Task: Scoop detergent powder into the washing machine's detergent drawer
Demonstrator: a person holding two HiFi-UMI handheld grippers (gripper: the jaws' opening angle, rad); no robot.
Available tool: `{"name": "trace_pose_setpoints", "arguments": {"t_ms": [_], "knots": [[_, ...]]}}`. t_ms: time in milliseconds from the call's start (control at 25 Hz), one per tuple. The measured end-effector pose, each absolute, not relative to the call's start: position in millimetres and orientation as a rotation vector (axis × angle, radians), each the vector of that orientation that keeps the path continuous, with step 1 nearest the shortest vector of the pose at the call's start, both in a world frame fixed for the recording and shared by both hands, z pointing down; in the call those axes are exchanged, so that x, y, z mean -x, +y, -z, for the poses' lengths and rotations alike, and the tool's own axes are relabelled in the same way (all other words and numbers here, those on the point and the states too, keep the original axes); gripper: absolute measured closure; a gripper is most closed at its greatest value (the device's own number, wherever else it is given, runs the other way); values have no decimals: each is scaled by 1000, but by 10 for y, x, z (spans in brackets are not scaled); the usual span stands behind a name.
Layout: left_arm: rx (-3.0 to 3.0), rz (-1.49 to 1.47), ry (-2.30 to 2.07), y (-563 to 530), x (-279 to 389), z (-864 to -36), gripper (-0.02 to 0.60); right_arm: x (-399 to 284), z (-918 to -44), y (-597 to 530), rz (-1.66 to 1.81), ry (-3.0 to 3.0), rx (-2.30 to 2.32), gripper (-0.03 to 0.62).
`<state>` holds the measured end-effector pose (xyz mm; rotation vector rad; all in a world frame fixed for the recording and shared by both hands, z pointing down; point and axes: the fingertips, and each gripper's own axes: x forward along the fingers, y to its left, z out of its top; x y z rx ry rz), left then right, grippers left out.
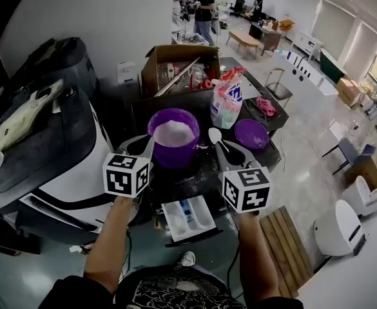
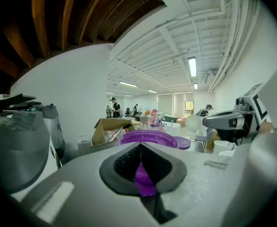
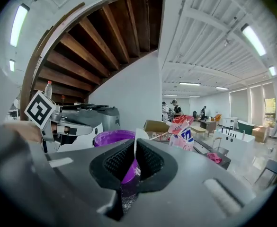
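A purple tub (image 1: 173, 148) of white detergent powder stands on the dark table top. My left gripper (image 1: 148, 150) is shut on its near left rim, and purple wall shows between the pads (image 2: 142, 167). My right gripper (image 1: 222, 149) is shut on the handle of a white spoon (image 1: 214, 136), held just right of the tub with its bowl up. In the right gripper view the thin white handle (image 3: 135, 144) stands between the pads. The washing machine's detergent drawer (image 1: 188, 216) is pulled open below the grippers, towards me.
A pink and white detergent bag (image 1: 227, 98) stands behind the tub, with the purple lid (image 1: 251, 134) lying to its right. A cardboard box (image 1: 175, 66) sits at the back. A washing machine (image 1: 53, 153) fills the left. People stand far off in the room.
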<state>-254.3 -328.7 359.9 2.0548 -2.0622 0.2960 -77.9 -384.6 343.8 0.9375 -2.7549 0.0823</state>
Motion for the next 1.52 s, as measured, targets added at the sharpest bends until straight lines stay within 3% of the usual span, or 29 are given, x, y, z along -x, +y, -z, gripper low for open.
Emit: {"name": "trace_pose_setpoints", "arguments": {"t_ms": [560,1520], "knots": [[-1933,-296,-2158,-3357,2615,-3625,580,1060,-3424,-4074,2,-2777,-696,557],[-1899,-356,-2167,-3287,2697,-3688,580,1981,-3602,-3947,496,-2437,-107,557]]}}
